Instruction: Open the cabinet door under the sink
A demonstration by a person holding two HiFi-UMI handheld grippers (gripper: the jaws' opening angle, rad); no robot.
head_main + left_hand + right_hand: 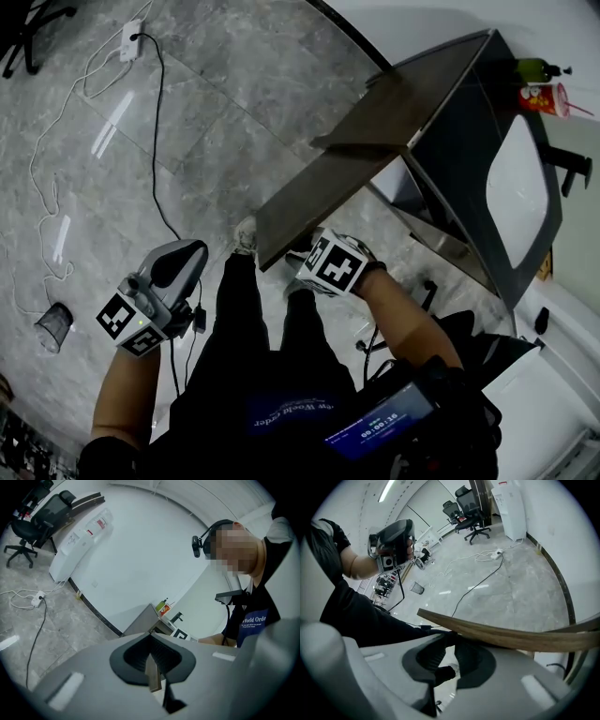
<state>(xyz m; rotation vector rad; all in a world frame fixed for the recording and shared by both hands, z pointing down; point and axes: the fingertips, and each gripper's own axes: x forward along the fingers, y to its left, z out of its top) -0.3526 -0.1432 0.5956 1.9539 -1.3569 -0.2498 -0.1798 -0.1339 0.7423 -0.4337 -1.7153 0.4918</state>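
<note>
Two tools: right tool (309, 255) down on cabinet door (375, 131), left tool (187, 255) level

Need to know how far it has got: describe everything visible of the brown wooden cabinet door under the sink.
The brown wooden cabinet door is a flat, thin, plain slab with a wood-grain look; no handle shows. It stands swung wide open, away from the dark cabinet below the white sink basin, its free end out over the grey stone floor. The right gripper meets its free edge with jaws nearly together; whether they pinch it is unclear.
</note>
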